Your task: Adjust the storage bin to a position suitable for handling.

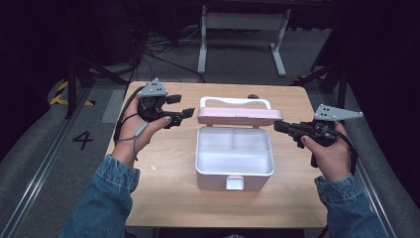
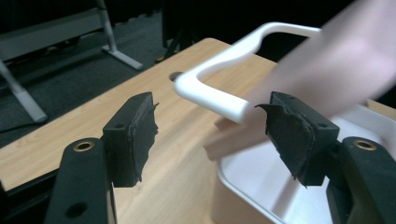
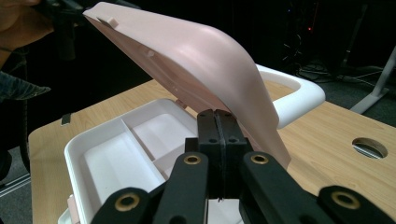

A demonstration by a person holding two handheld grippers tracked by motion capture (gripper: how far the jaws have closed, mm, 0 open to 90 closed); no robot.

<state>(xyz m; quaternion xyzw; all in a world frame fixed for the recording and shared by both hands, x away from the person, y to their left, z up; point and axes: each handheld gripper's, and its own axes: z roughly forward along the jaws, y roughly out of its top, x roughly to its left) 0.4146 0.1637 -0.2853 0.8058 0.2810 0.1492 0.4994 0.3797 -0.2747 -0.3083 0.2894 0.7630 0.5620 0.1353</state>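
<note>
**Lid up on the pink box, left fingers let go**

Quick rundown. The white plastic box with a pink hinged lid sits mid worktop, which is light wood. The pink lid stands raised at the back edge, tilted over the open tray, w/ the white loop handle sticking out behind it. Inside the tray you can see divided compartments, all white.

Left gripper: fingers are released, spread wide w/ nothing between them. No earlier pic to compare so that's all I'll say. In the left gripper view the black pads sit apart, and the white handle is just beyond them, a bit toward the right-hand pad, not touching afaict. The blurred pink lid is further right of that, above the tray corner. From the high view the left fingers are just beside the lid's left end, w/ a small gap.

Right gripper: fingers clenched tight together, pads flush. In the right gripper view the closed tips sit right at the lid's lower edge, w/ the lid rising up and away from them. Can't tell if the edge is pinched or just resting against the tips. Tray is below-left of those fingers, handle just to the right behind the lid.
</note>
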